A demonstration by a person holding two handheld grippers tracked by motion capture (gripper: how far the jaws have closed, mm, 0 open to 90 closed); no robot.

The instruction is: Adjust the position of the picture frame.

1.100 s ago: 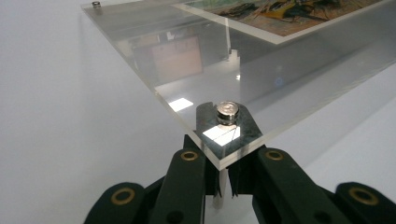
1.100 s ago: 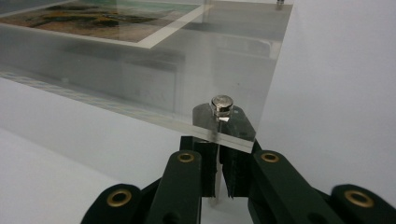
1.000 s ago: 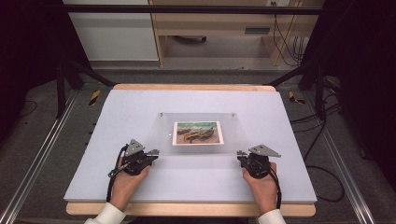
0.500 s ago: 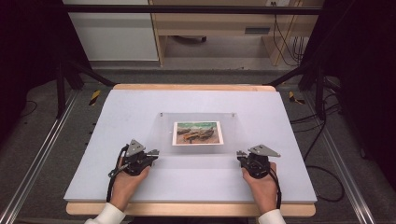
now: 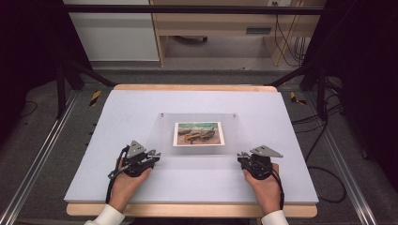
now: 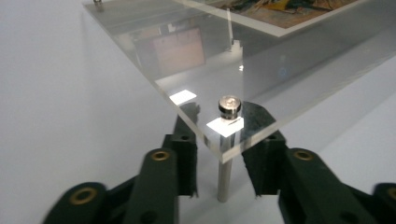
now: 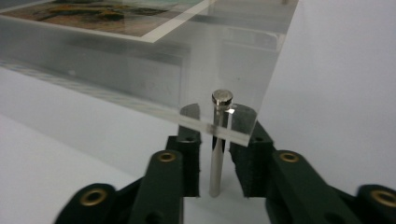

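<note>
Pale grey mat (image 5: 141, 112) on wooden table (image 5: 187, 210); dark room, cables on the floor. Clear frame (image 5: 197, 133) with photo (image 5: 198, 133) sits mid-mat on metal legs. Left gripper (image 5: 152, 155) jaws just opened, near-left leg (image 6: 224, 175) between them, untouched. Right gripper (image 5: 243, 156) likewise around near-right leg (image 7: 215, 158).

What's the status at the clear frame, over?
Left gripper and right gripper just opened, each astride a metal leg, pads off. Clear frame standing on the table. Nothing in the way.

One clear acrylic plate (image 5: 199, 136) stands on silver metal standoff posts (image 6: 225, 158), three of them visible, over one colourful printed picture (image 5: 198, 133). Two black two-jaw grippers (image 5: 151, 156) sit near it.
</note>
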